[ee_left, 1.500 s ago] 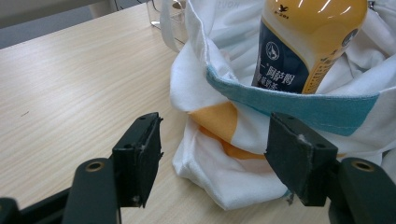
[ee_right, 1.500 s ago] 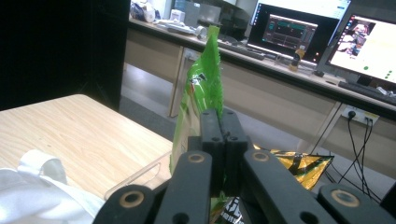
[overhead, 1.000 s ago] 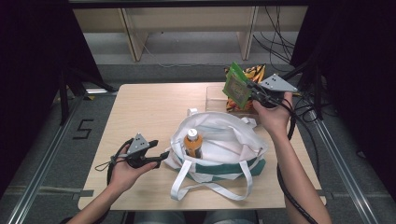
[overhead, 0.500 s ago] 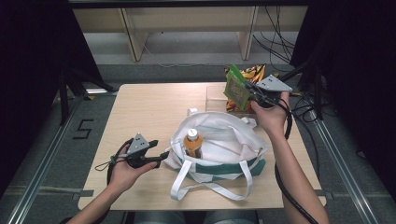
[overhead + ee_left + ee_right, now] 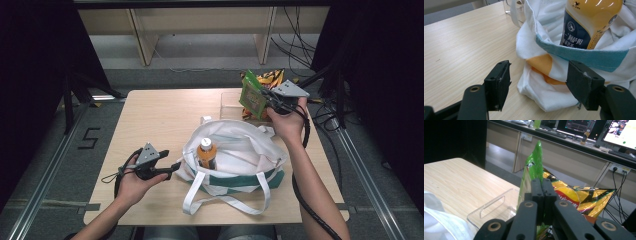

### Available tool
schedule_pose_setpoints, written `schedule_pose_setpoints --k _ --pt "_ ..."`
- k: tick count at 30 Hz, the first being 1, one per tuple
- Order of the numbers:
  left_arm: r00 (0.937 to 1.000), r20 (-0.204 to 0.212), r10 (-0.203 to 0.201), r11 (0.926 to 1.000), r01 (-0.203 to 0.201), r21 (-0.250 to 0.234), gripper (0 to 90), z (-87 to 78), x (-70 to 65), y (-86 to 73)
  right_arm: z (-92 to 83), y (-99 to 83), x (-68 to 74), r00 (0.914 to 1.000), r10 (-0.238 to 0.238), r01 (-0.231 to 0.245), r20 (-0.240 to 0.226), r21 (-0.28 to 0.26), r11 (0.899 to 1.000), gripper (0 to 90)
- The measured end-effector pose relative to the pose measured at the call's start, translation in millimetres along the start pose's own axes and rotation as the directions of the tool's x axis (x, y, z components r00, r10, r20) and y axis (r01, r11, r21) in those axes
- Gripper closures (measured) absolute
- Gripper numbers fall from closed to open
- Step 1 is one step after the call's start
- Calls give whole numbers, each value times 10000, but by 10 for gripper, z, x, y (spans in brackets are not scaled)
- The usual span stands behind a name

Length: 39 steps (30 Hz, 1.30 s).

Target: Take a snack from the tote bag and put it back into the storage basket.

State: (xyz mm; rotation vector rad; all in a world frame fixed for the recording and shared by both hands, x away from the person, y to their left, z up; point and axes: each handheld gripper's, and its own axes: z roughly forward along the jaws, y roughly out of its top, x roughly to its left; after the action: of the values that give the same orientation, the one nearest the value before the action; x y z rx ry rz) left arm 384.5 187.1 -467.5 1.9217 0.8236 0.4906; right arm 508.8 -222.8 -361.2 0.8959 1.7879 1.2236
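Two grippers, one white cloth tote bag at lower centre, one green foil snack packet held up at upper right.

Nearest us, the left gripper has its jaws wide apart, with the bag's bunched corner lying between them and touching neither pad; we judge the mouth could sag shut, since nothing pins it open. Inside the bag stands an orange drink bottle, which a dropped packet might knock over. Farther off, the right gripper is clamped on the packet's thin edge, above the clear plastic tray and the yellow-and-red snack bags; so slim a pinch may let the foil slip. Against the frames before, we see the packet carried slightly toward the upper right; the left hand is unmoved.
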Motion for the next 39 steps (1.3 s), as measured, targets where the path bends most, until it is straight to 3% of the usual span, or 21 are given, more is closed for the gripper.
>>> schedule_pose_setpoints --k 5,6,8,15,28,30,32,34,39 --pt "10000 36 72 10000 -72 -5 351 3 6 0 28 -26 8 10000 70 -70 68 93 9999 900" --pt "9998 46 -181 9998 181 -9 351 7 -7 -6 34 -30 -4 10000 -49 49 37 125 9999 900" --pt "10000 13 3 10000 -3 -11 351 2 3 -2 43 -37 11 10000 58 -59 81 130 9999 900" --pt "10000 -43 6 10000 -6 14 351 2 3 -3 90 -54 -2 9999 -105 104 76 234 9997 900" --pt "10000 -1 -14 10000 14 17 351 1 9 -4 148 -153 -52 10000 15 -18 78 428 9991 900" --pt "10000 -5 -6 10000 6 21 351 1 10 -4 144 -167 -48 9996 281 -279 -23 604 9978 900" --pt "10000 -11 -11 10000 11 17 351 0 12 -3 153 -177 -76 10000 57 -58 24 565 9984 900" --pt "10000 -6 -20 10000 20 15 351 3 13 -3 140 -184 -69 9993 376 -378 39 856 9956 900" --pt "10000 -6 55 10000 -55 44 351 8 15 -5 167 -205 -126 9995 128 -152 277 902 9958 900"
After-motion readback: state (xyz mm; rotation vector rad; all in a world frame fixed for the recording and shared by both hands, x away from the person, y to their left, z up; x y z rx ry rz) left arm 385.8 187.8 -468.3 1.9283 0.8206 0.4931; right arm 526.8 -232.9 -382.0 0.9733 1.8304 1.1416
